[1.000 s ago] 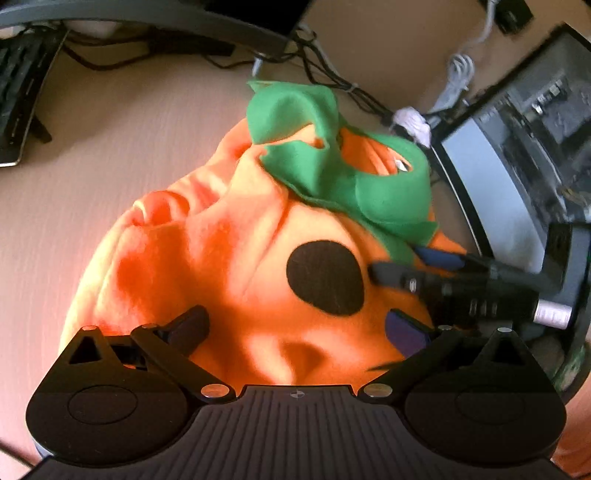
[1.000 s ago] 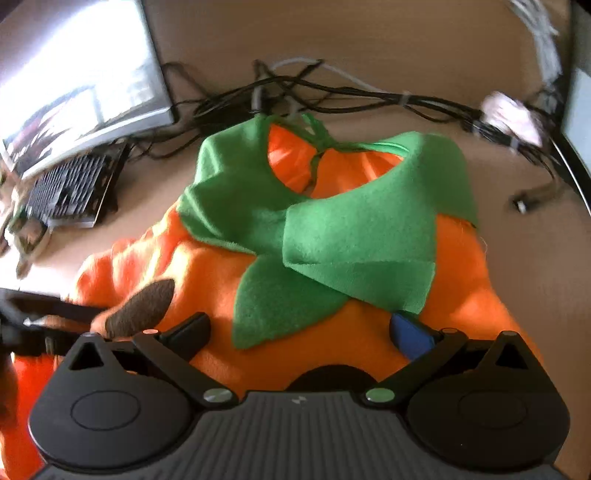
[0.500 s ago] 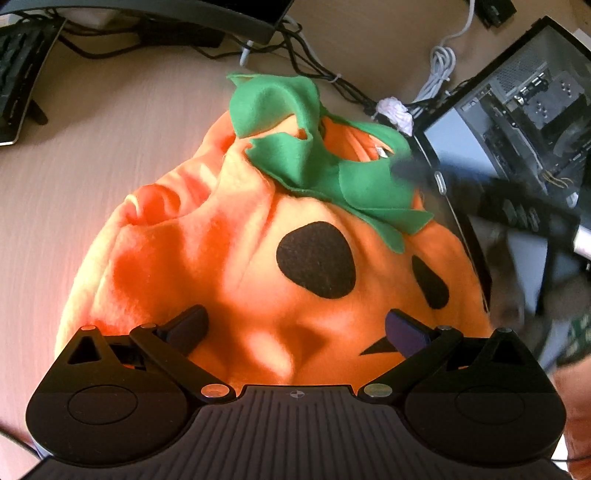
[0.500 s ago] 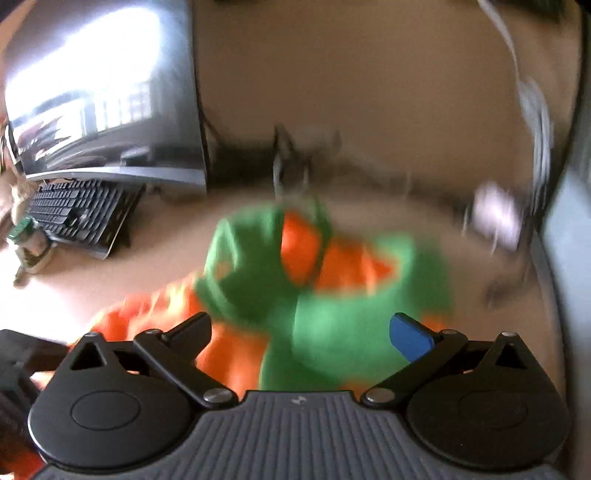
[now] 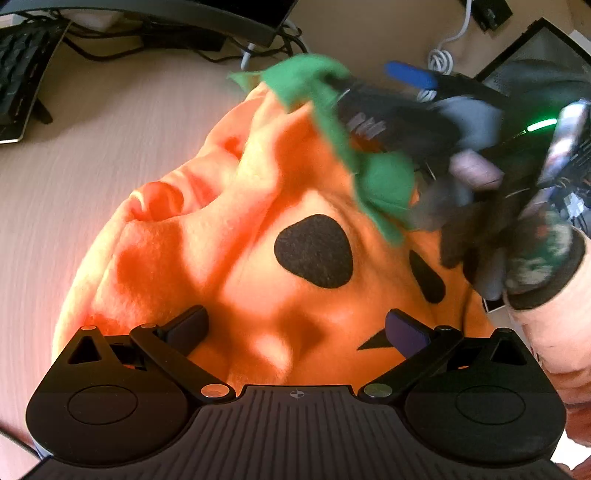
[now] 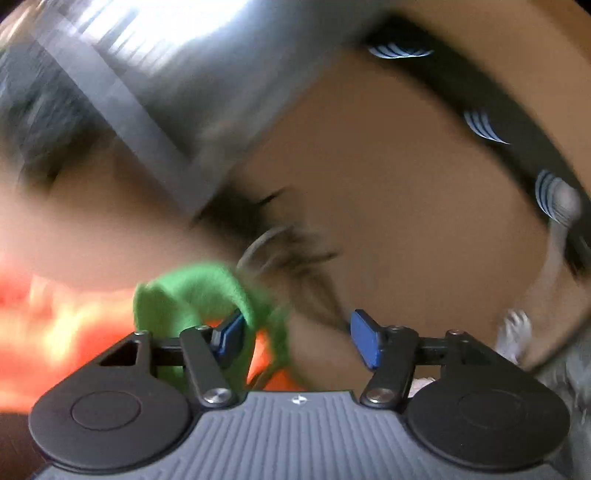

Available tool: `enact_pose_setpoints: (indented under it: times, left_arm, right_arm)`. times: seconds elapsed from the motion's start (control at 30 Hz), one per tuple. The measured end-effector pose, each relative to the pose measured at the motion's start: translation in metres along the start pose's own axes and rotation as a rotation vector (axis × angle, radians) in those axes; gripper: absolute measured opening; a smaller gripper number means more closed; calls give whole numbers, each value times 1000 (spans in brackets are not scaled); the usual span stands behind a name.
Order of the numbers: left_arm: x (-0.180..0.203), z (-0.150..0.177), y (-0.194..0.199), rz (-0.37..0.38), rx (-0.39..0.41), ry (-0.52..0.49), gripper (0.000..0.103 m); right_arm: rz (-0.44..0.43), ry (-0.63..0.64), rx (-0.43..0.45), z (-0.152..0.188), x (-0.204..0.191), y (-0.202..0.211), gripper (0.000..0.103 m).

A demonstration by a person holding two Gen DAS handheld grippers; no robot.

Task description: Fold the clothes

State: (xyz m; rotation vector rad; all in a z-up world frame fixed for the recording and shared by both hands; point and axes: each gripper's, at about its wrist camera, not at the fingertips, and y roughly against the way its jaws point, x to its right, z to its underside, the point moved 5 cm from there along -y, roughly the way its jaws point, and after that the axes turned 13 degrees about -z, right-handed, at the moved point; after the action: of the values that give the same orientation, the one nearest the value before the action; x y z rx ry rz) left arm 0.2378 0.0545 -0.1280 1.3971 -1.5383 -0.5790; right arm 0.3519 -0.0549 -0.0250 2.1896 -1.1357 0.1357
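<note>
Left wrist view: the left gripper (image 5: 295, 328) hovers low over the orange pumpkin costume (image 5: 229, 266), fingers spread wide and holding nothing; the garment lies crumpled on the desk (image 5: 92, 177), toward its far edge, near the monitor (image 5: 207, 22) and the cables (image 5: 184, 51); the keyboard (image 5: 18, 85) sits at the far left corner; the right gripper (image 5: 373, 92), blurred, reaches in at the green collar (image 5: 384, 181), one blue finger above the felt; the computer case (image 5: 546, 66) stands at the right edge.

Right wrist view: heavy blur; the right gripper (image 6: 295, 338) has fingers moderately apart; the left blue pad (image 6: 231, 334) touches the green collar (image 6: 192, 295); whether fabric lies between the pads cannot be told; no closed grip is visible.

Handling, as judgement: fleece or felt, light, soft, limp, not fragile, not slippery; expect sagging and bunching; take hold at the collar edge and the lower hem, pinching single layers.
</note>
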Motion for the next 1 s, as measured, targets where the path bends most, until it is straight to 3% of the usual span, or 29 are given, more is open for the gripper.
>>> enact_pose_setpoints:
  times: [0.07,0.17,0.23,0.37,0.53,0.57,0.6,0.73,0.77,0.9,1.0]
  left_arm:
    - [0,0,0,1,-1,0,103]
    - [1,0,0,-3,-5,-6,103]
    - [1,0,0,-5,-7,-9,103]
    - [4,-2,-2,-21,-19,-17,103]
    - [3,-3,0,-39,-30,-26,103]
    - [4,-2,1,-44,-33,-27,103]
    - [5,-3,2,-51,-36,-27,103]
    - [9,-4,2,-67,-42,-33,103]
    - [9,-4,3,-69,-44,-33,103]
    - [1,-11,10,-42,-62,26,103]
    - [-4,-26,29,-10,9,41,103]
  right_arm:
    - [-91,-42,-18,3,7,11,79]
    - [-177,-39,-72,21,9,24,79]
    - [-215,-112,-89,29,20,32,79]
    - [-178,-298,-107,32,60,27,75]
    - [-124,-383,-209,54,91,-24,74]
    - [-134,-404,-227,61,94,-35,69]
    - [-150,-426,-244,68,96,-46,53]
    - [-197,-500,-281,77,91,-64,26]
    - [-198,-500,-273,74,89,-61,10]
    - [-240,-558,-133,47,90,6,10]
    - [-273,-532,-103,45,70,55,10]
